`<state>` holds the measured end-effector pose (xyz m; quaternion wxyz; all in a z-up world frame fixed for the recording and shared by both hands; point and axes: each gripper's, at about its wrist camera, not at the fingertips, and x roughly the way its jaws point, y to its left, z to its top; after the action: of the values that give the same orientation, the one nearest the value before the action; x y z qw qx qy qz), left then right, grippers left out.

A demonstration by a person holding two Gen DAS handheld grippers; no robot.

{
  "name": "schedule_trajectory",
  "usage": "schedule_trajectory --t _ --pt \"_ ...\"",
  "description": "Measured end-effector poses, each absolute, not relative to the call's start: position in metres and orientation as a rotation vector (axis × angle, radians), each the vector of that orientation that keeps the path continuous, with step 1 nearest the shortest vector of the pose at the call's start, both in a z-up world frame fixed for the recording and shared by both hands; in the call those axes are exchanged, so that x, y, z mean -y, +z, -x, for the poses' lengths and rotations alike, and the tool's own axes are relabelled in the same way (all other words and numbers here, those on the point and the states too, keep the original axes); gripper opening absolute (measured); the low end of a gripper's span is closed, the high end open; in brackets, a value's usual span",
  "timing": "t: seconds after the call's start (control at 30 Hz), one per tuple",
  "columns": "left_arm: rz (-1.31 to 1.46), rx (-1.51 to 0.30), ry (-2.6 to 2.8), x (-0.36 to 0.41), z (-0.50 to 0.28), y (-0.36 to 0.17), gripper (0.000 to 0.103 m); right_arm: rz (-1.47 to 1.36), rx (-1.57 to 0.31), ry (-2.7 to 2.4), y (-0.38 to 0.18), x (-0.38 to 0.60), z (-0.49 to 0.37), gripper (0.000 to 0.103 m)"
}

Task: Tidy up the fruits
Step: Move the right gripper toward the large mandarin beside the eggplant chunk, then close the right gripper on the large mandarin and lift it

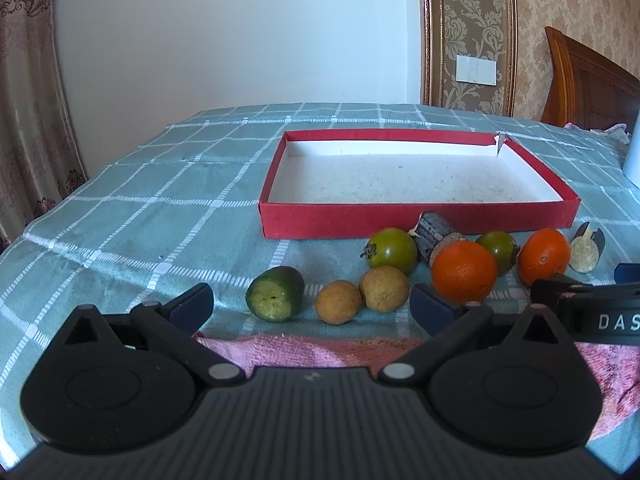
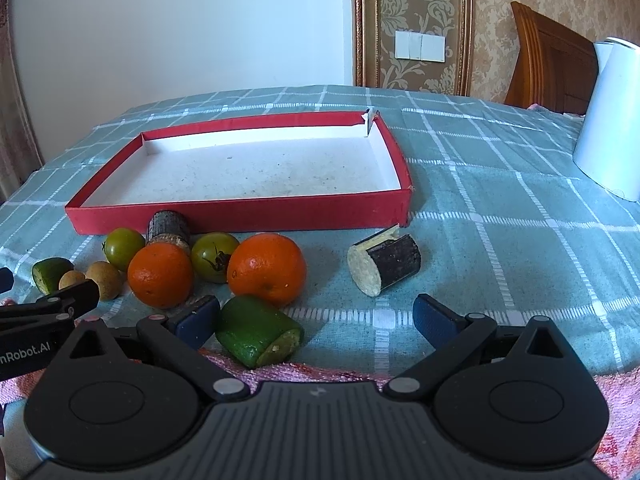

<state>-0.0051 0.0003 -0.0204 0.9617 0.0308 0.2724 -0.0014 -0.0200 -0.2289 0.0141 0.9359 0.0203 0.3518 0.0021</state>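
A shallow red box (image 1: 416,220) (image 2: 240,216) with a white floor lies empty on the checked cloth. In front of it sit two oranges (image 1: 464,272) (image 2: 267,269), two green tomatoes (image 1: 392,249) (image 2: 125,245), two small brown round fruits (image 1: 338,301) (image 2: 105,280), a cut cucumber piece (image 1: 275,294) (image 2: 51,274) and two dark cut stalk pieces (image 1: 432,233) (image 2: 386,264). A second green cucumber chunk (image 2: 258,331) lies between the right gripper's fingers without contact. My left gripper (image 1: 312,306) is open, just short of the brown fruits. My right gripper (image 2: 316,318) is open too.
A white jug (image 2: 608,120) stands at the right on the teal checked tablecloth (image 1: 160,208). A pink towel (image 1: 312,350) lies along the near edge under both grippers. A curtain hangs at left, and a wooden headboard stands at the back right.
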Motion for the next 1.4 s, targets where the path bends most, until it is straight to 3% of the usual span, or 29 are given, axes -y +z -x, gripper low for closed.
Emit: schedule_trajectory --t 1.4 --pt "-0.06 -0.544 -0.026 -0.007 0.003 -0.035 0.103 -0.068 -0.551 0.07 0.02 0.272 0.047 0.103"
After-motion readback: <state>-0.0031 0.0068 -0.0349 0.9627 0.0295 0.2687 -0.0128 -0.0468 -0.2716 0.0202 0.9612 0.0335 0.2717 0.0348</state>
